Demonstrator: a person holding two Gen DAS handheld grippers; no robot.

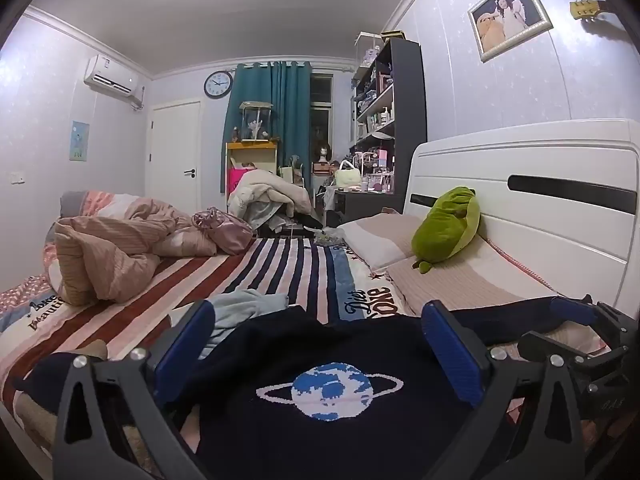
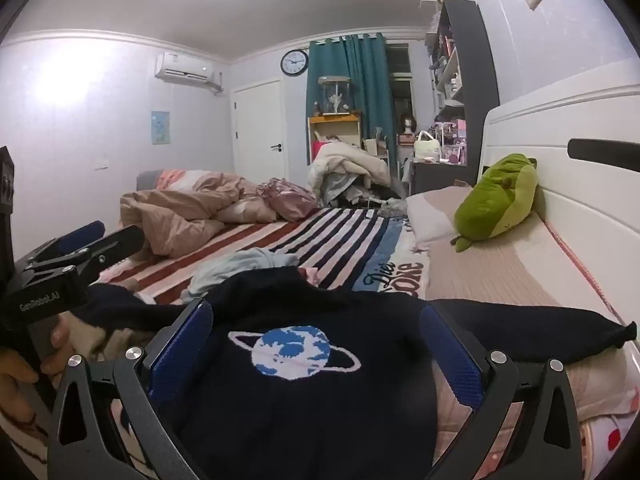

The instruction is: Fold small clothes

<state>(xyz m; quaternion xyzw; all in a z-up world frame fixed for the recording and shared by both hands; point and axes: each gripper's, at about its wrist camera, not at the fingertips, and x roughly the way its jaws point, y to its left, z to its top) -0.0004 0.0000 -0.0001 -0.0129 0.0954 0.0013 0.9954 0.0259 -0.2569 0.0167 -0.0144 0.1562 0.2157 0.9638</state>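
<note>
A small navy sweater [image 1: 320, 420] with a blue-and-white planet on its front lies spread flat on the striped bed, also seen in the right wrist view [image 2: 304, 384]. One sleeve [image 2: 540, 328] stretches right toward the headboard. My left gripper [image 1: 320, 328] is open above the sweater, its blue pads wide apart and empty. My right gripper [image 2: 316, 332] is open too, above the planet design, holding nothing. The left gripper also shows at the left edge of the right wrist view [image 2: 80, 252]. A crumpled light blue garment [image 1: 248, 304] lies just beyond the sweater's collar.
A rumpled pink duvet [image 1: 116, 252] and a pink bag [image 1: 224, 228] lie at the far left of the bed. A green plush toy [image 1: 448, 228] rests on pillows against the white headboard [image 1: 520, 184]. A clothes pile, shelves and a desk stand beyond the bed.
</note>
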